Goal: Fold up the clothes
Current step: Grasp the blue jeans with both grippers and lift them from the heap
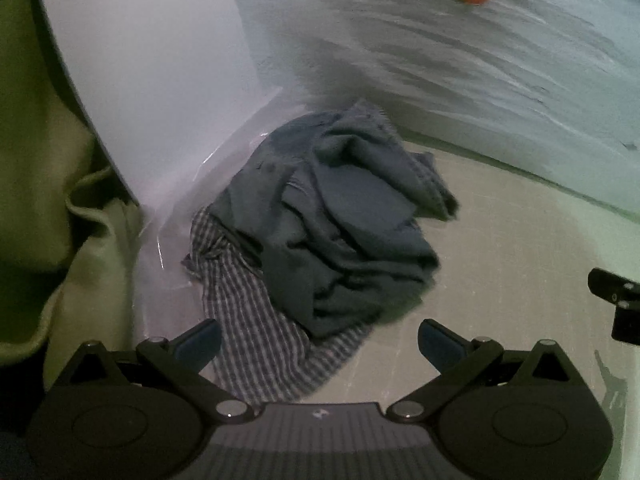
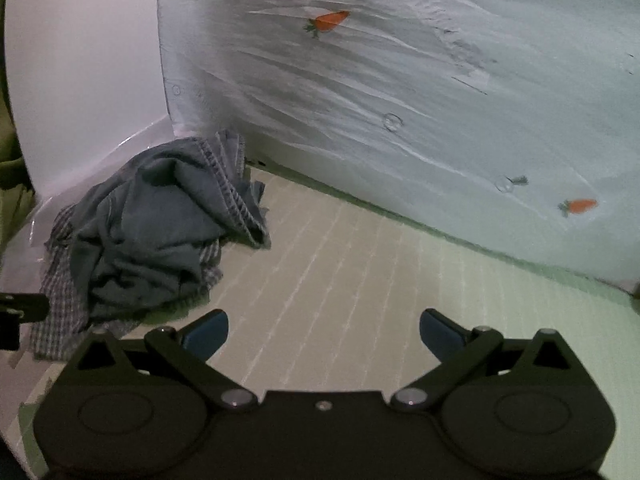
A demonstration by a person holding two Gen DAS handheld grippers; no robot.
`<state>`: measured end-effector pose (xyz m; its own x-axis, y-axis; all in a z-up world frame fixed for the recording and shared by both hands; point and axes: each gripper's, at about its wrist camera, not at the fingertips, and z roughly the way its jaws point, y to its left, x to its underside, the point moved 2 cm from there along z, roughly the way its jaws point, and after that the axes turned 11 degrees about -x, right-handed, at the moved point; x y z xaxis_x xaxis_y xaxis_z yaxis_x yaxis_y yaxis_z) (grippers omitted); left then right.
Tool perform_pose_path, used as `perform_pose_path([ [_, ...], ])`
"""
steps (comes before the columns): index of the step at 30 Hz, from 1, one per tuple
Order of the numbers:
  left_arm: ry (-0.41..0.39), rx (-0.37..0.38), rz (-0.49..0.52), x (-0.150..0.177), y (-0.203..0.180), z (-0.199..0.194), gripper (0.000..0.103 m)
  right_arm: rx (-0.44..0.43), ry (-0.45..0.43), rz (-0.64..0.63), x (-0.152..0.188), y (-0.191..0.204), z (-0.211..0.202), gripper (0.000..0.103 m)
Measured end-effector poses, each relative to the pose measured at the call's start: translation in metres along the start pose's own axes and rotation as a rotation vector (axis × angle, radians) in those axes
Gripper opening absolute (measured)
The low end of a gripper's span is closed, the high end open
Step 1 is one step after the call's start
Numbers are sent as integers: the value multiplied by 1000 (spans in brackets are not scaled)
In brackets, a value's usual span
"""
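Dim light. 2 garments heaped in the corner where the white panel (image 1: 152,80) meets the pale sheet (image 2: 400,100) with carrot prints: a crumpled blue-grey garment (image 1: 340,224) lying on a checked shirt (image 1: 256,328). Left gripper (image 1: 318,340) spread wide, empty, its fingers just short of the checked shirt. Right gripper (image 2: 323,332) also spread, empty, over the bare pale green mat (image 2: 360,260), apart from the heap.

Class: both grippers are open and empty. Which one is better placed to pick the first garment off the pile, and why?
Left. The left gripper points straight at the blue-grey garment; the right gripper faces bare mat, with the pile off to its left.
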<state>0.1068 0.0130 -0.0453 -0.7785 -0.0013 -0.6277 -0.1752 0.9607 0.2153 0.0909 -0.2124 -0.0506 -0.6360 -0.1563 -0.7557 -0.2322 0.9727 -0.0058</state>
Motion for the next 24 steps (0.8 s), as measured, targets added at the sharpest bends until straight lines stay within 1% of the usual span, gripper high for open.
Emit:
perform_pose_path([
  [2, 7, -11, -21, -11, 4, 17, 101, -12, 7, -32, -10, 2, 23, 103],
  [4, 6, -32, -29, -25, 6, 34, 96, -19, 17, -66, -22, 5, 47, 103],
  [7, 20, -46, -41, -52, 9, 65, 87, -59, 15, -103, -37, 11, 82, 101],
  [8, 27, -51, -45, -60, 10, 76, 83, -73, 25, -105, -43, 11, 96, 99],
  [10, 42, -60, -51, -77, 13, 98, 80, -110, 43, -101, -54, 11, 125, 95],
  [11, 49, -65, -54, -85, 14, 109, 77, -127, 52, -95, -60, 10, 139, 94],
  [12, 57, -70, -57, -94, 15, 120, 71, -144, 64, -89, -66, 10, 154, 93],
  [13, 68, -64, -58, -100, 16, 130, 68, -160, 82, -79, -73, 10, 170, 90],
  [14, 80, -53, -57, -105, 16, 139, 64, -174, 96, -68, -78, 9, 181, 89],
  [15, 96, -48, -54, -108, 16, 148, 62, -191, 107, -52, -82, 9, 192, 88],
  [17, 124, -45, -41, -113, 14, 164, 61, -235, 116, -2, -88, 9, 210, 88],
  [20, 144, -40, -15, -113, 12, 182, 64, -290, 136, 62, -89, 11, 235, 88],
  [22, 151, -37, -38, -111, 15, 188, 73, -315, 156, 94, -87, 13, 250, 88],
  [23, 152, -41, -55, -109, 17, 189, 79, -324, 168, 104, -85, 14, 257, 88],
  [24, 154, -38, -78, -107, 20, 190, 81, -330, 181, 113, -83, 15, 264, 88],
])
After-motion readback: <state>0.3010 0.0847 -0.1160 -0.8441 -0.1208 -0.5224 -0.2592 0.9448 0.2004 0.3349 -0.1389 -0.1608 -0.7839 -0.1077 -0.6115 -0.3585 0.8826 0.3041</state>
